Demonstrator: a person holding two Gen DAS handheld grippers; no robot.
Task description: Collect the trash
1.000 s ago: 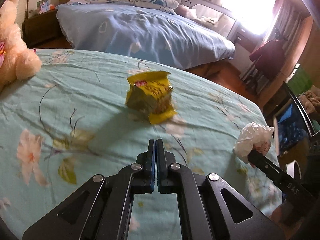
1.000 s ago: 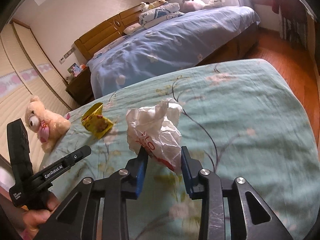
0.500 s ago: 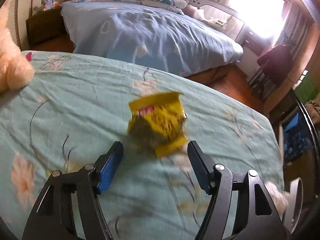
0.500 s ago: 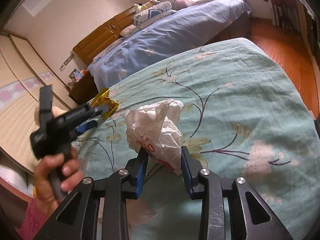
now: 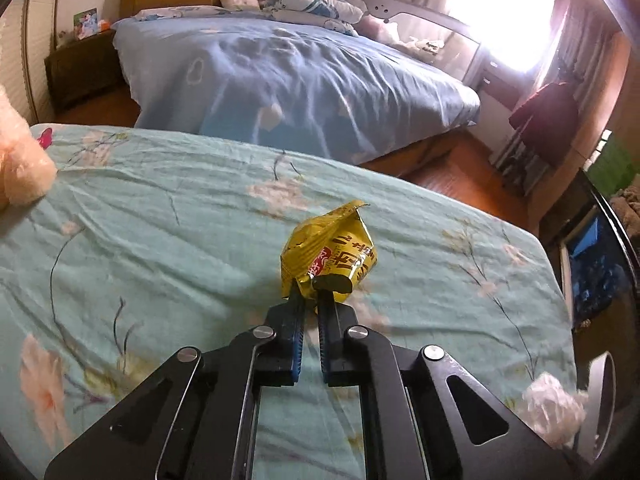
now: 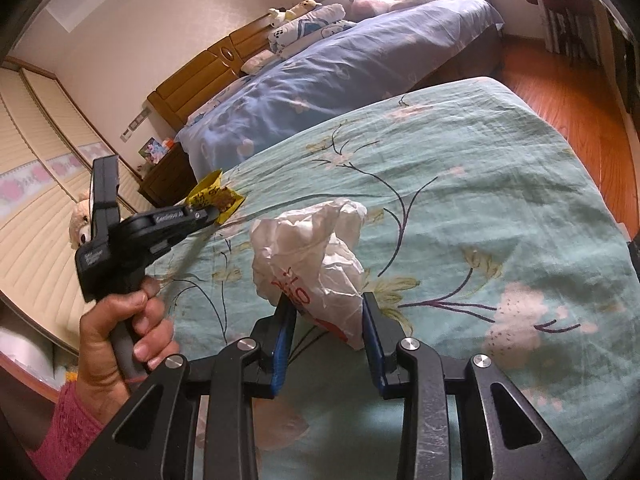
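My left gripper (image 5: 311,294) is shut on the lower edge of a crumpled yellow snack wrapper (image 5: 330,254) and holds it just above the green floral bedsheet (image 5: 160,240). In the right wrist view the left gripper (image 6: 208,213) shows at left with the yellow wrapper (image 6: 212,196) at its tip. My right gripper (image 6: 325,308) is shut on a crumpled white plastic bag (image 6: 312,260) with red print, held above the sheet. That white bag (image 5: 550,410) also shows at the lower right of the left wrist view.
A cream teddy bear (image 5: 16,160) sits at the sheet's left edge. A second bed with a blue cover (image 5: 300,80) lies beyond. A wooden nightstand (image 5: 80,68) is at back left. Wooden floor (image 6: 580,100) lies to the right of the bed.
My left gripper opened, moved forward around the yellow wrapper, then shut on it and lifted it. My right gripper kept hold of the white bag and drew back and right.
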